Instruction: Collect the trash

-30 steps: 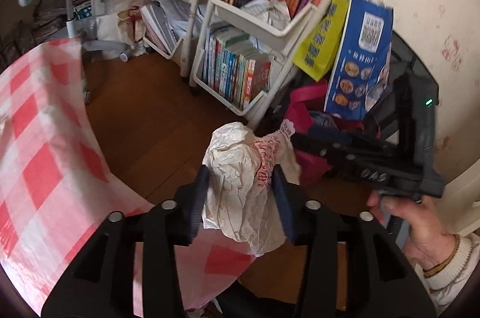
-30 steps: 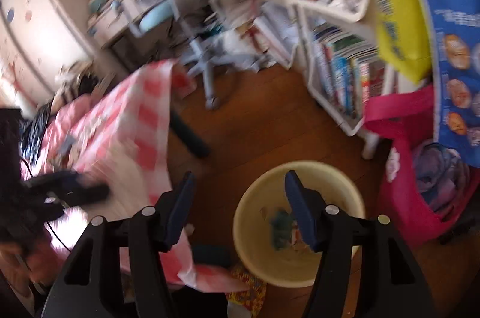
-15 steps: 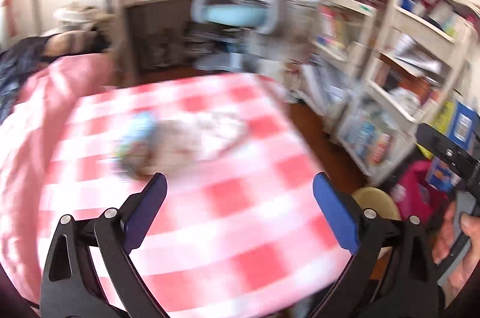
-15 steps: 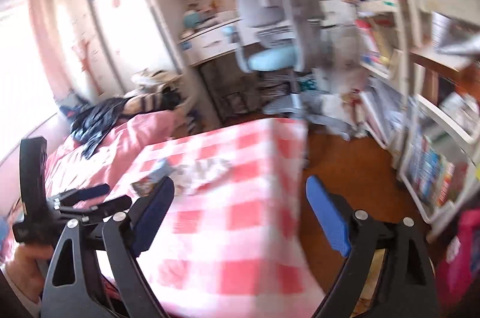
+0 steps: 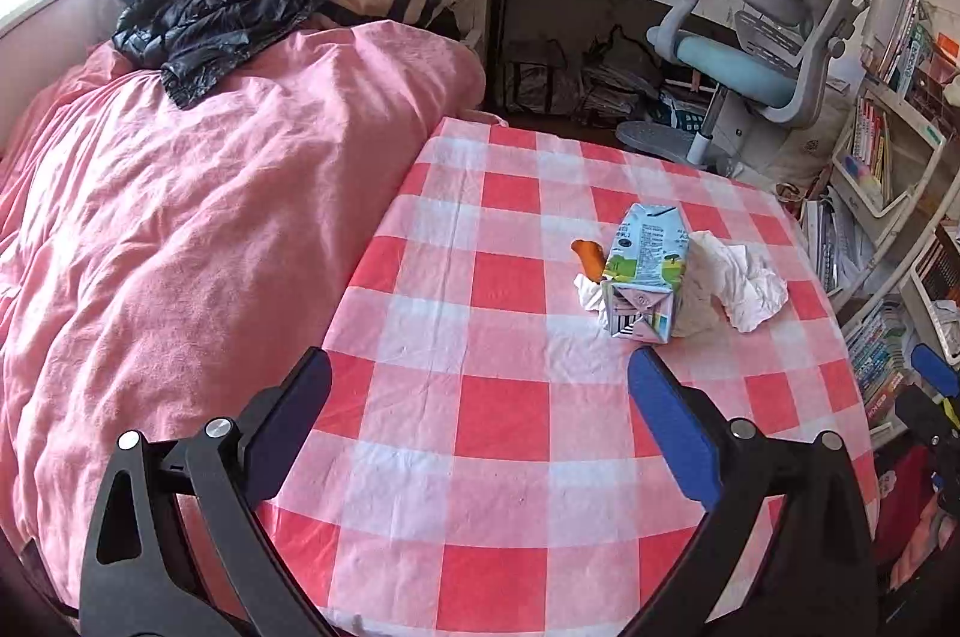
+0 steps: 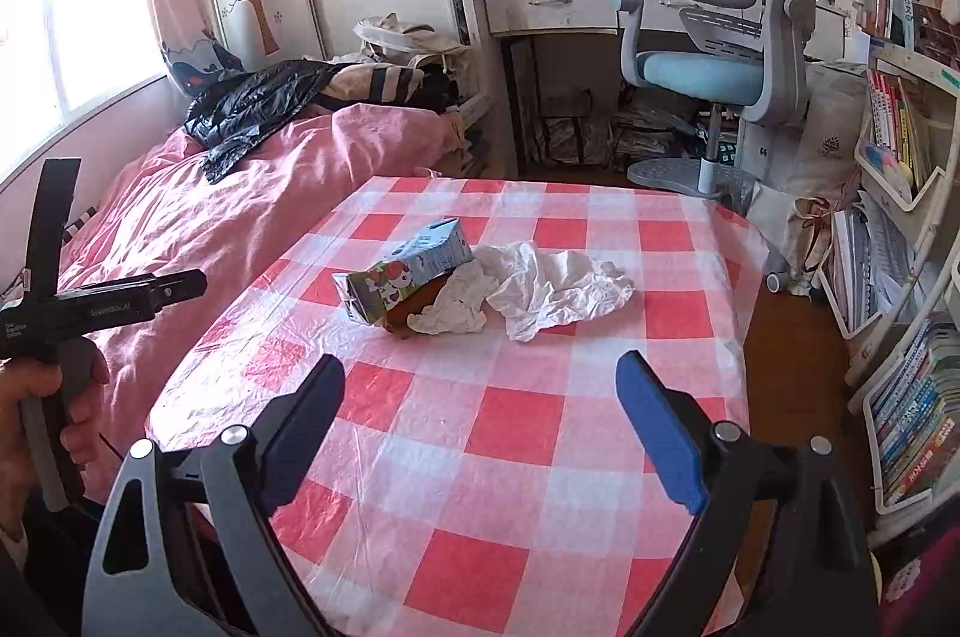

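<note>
On the red-and-white checked tablecloth [image 5: 498, 397], your trash sits in one small pile toward the far right part of the table: a milk carton [image 5: 645, 271] lying on its side, crumpled white paper [image 5: 744, 283] touching it, an orange scrap [image 5: 589, 256] at its left. Your left-wrist view shows the carton's folded bottom facing you, long axis running away from the camera. Your right-wrist view instead shows the carton [image 6: 411, 271] broadside, long axis slanting from near-left up to far-right, resting on a brown wrapper [image 6: 414, 310] that the other view hides, with the paper [image 6: 540, 289] spread to its right. Your left gripper [image 5: 480, 433] is spread wide, holding nothing, short of the pile. Your right gripper [image 6: 480, 433] is likewise released and bare.
</note>
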A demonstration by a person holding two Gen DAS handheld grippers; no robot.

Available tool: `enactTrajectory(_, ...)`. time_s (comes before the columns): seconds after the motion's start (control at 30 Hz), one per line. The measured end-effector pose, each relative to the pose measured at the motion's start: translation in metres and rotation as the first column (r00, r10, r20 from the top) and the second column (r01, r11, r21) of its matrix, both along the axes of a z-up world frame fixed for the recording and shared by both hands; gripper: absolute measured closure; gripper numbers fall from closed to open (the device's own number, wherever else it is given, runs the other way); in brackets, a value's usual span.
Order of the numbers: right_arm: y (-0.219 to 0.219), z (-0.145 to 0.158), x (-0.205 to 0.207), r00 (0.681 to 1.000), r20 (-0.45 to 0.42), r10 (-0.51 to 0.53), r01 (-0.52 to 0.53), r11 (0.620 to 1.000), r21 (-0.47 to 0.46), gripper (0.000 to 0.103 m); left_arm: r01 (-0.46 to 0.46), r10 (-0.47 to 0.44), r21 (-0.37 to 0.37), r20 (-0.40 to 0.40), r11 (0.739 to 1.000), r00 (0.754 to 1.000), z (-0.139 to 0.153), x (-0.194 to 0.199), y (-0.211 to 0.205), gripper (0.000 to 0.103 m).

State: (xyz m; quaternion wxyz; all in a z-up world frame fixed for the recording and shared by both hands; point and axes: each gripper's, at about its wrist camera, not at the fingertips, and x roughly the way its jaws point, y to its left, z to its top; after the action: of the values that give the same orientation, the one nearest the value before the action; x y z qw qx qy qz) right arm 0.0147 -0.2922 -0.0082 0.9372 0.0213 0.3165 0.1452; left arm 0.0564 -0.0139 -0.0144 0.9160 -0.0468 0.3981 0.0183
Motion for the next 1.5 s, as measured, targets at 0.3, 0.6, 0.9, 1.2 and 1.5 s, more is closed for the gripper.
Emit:
enactTrajectory(0.3, 0.013, -0.012, 0.012, 0.999, -0.036, 0.015, -0.019, 0.995, -0.098, 0.015, 0.035, -0.035, 0.007, -0.016, 0.999, 0.999, -0.001, 0.0, -0.012, 0.008)
enactTrajectory(0.6, 0.009, -0.012, 0.012, 0.999, -0.047, 0.002, -0.006, 0.995, -0.104, 0.014, 0.045, -0.045, 0.014, -0.039, 0.999, 0.998, -0.007, 0.004, -0.015, 0.008)
enactTrajectory(0.9, 0.013, -0.013, 0.011, 0.999, -0.045, 0.015, -0.021, 0.991, -0.135, 0.013, 0.051, -0.05, 0.01, -0.049, 0.999, 0.998, -0.009, 0.005, -0.016, 0.008)
enactTrajectory(1.2, 0.017, -0.014, 0.01, 0.999, -0.045, 0.026, -0.033, 0.988, -0.151, 0.013, 0.051, -0.051, 0.009, -0.052, 0.999, 0.997, -0.009, 0.006, -0.016, 0.008)
enactTrajectory(1.5, 0.02, -0.016, 0.011, 0.998, -0.046, 0.032, -0.039, 0.987, -0.158, 0.013, 0.051, -0.051, 0.007, -0.054, 0.999, 0.997, -0.01, 0.006, -0.016, 0.008)
